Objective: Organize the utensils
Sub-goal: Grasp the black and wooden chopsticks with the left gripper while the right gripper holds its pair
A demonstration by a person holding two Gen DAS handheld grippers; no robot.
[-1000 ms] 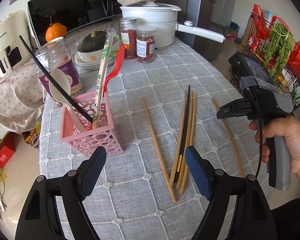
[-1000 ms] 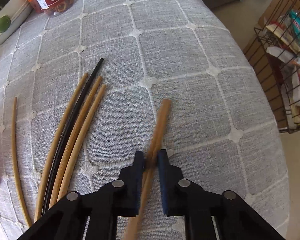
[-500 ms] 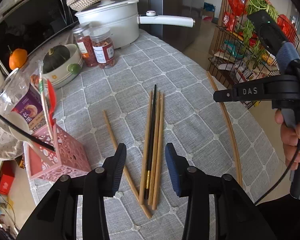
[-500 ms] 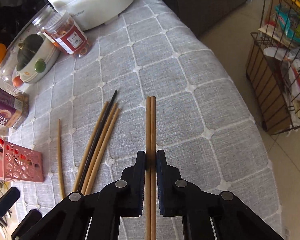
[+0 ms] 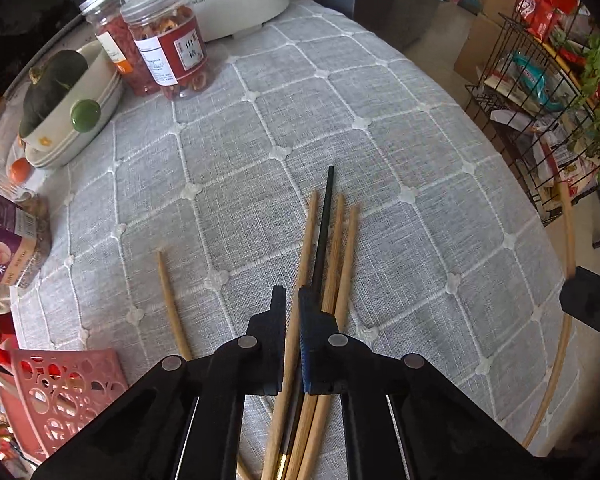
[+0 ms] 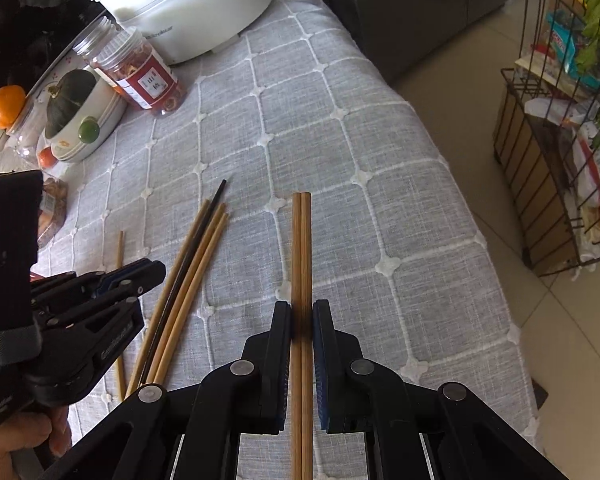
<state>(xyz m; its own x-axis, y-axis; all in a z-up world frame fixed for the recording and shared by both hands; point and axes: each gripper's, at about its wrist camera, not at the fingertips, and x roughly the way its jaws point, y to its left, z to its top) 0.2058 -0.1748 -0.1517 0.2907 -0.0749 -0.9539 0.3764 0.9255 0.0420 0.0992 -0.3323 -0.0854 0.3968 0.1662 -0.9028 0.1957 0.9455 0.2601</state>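
Left wrist: left gripper has come down over the chopstick bundle; jaws just closed, clamped on one wooden chopstick.

Right wrist: right gripper higher than before, jaws clamped on chopstick pair, clear of the tablecloth.

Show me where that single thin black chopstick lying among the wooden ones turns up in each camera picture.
Left wrist view: the thin black chopstick runs up the centre, beside the left gripper, second in the bundle of wooden chopsticks.
Right wrist view: the black chopstick lies left of centre, slanting up to the right.
Shared landmark: the red-labelled clear plastic jar, upper left in both.
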